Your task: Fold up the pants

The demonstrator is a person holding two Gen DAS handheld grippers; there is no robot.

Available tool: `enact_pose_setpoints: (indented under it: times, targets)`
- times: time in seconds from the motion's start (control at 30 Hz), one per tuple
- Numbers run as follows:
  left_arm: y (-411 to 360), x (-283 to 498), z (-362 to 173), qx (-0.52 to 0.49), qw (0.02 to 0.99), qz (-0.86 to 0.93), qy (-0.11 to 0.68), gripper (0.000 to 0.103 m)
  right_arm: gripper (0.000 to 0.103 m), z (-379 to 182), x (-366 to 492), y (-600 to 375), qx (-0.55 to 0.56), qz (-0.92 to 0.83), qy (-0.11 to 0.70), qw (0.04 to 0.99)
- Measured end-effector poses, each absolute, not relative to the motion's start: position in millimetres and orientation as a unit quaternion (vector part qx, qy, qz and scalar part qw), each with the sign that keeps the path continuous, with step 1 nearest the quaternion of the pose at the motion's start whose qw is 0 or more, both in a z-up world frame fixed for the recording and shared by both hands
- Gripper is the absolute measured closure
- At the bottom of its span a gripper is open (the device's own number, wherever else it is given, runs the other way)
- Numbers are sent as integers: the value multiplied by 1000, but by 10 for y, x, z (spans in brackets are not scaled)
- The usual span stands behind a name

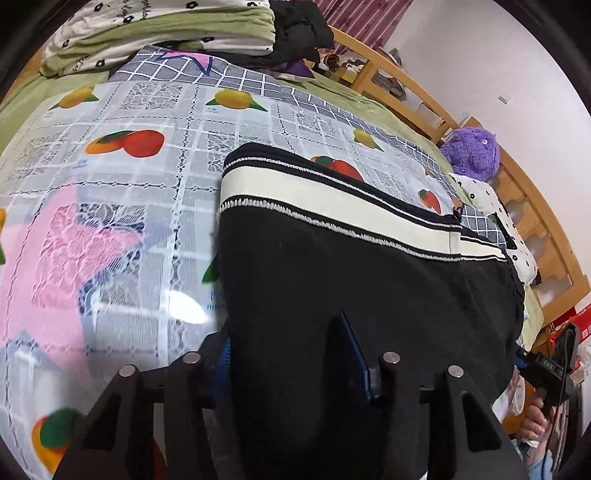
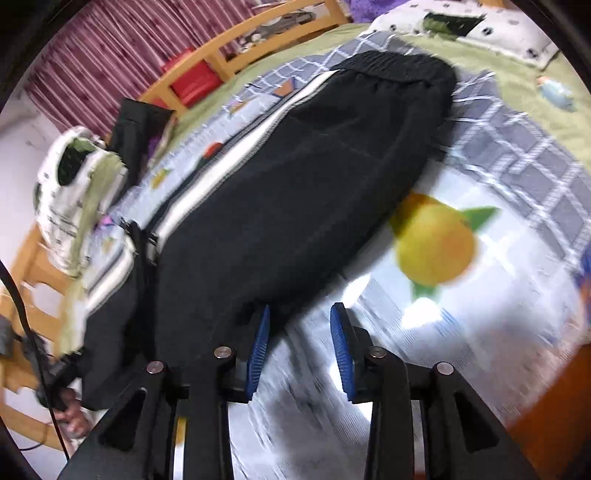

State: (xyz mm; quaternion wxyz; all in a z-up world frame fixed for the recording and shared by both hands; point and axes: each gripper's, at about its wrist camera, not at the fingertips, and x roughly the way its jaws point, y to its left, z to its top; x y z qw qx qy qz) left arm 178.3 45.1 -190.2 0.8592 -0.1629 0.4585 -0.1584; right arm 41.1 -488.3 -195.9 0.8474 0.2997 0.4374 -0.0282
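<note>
Black pants [image 1: 332,266] with a white side stripe [image 1: 332,203] lie on a fruit-print plastic cover over the bed. In the left wrist view my left gripper [image 1: 291,354] is open with the black cloth between its fingers; the left finger is mostly hidden behind the fabric. In the right wrist view the pants [image 2: 295,177] stretch from the waistband [image 2: 399,62] at the far end down to my right gripper [image 2: 299,343]. It is open, blue pads apart, empty, at the pants' near edge. The view is motion-blurred.
The fruit-print cover [image 1: 122,206] spreads left of the pants. Folded bedding [image 1: 166,33] lies at the far end. A purple plush toy [image 1: 472,147] and a flowered pillow [image 1: 509,229] sit by the wooden bed frame [image 1: 406,81]. A red box [image 2: 192,81] stands beyond the frame.
</note>
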Motion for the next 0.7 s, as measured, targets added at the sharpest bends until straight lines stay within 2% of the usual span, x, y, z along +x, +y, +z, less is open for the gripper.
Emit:
enact_pose_setpoints:
  times: [0.17, 0.23, 0.37, 0.43, 0.47, 0.53, 0.57, 0.63, 0.67, 0.7]
  targets:
    - [627, 1877, -1948, -219, 835, -180, 471, 68, 67, -2085, 540, -5144, 401, 17, 400, 824]
    - [686, 1863, -1964, -232, 829, -189, 473, 68, 66, -2115, 502, -5177, 435, 26, 390, 811]
    - [702, 1825, -1977, -234, 827, -198, 471, 65, 54, -2015, 341, -5212, 437, 10, 367, 821]
    - [680, 1828, -1975, -228, 829, -200, 470, 64, 52, -1982, 351, -5226, 434, -3, 356, 828]
    - [664, 1840, -1978, -226, 830, -200, 470, 64, 46, -1986, 373, -5243, 433, -14, 352, 830]
    - [633, 1875, -1978, -222, 831, -199, 470, 64, 45, -2063, 530, -5259, 430, -28, 369, 824]
    - [615, 1897, -1978, -220, 832, -198, 470, 64, 47, -2117, 626, -5244, 427, -26, 374, 823]
    - [559, 1962, -1979, -213, 833, -198, 471, 65, 69, -2141, 769, -5206, 399, -38, 387, 831]
    - [536, 1988, -1977, -211, 834, -196, 471, 75, 88, -2152, 856, -5165, 376, -47, 398, 835]
    - [510, 2013, -1973, -207, 837, -191, 470, 83, 91, -2166, 956, -5104, 349, -51, 408, 842]
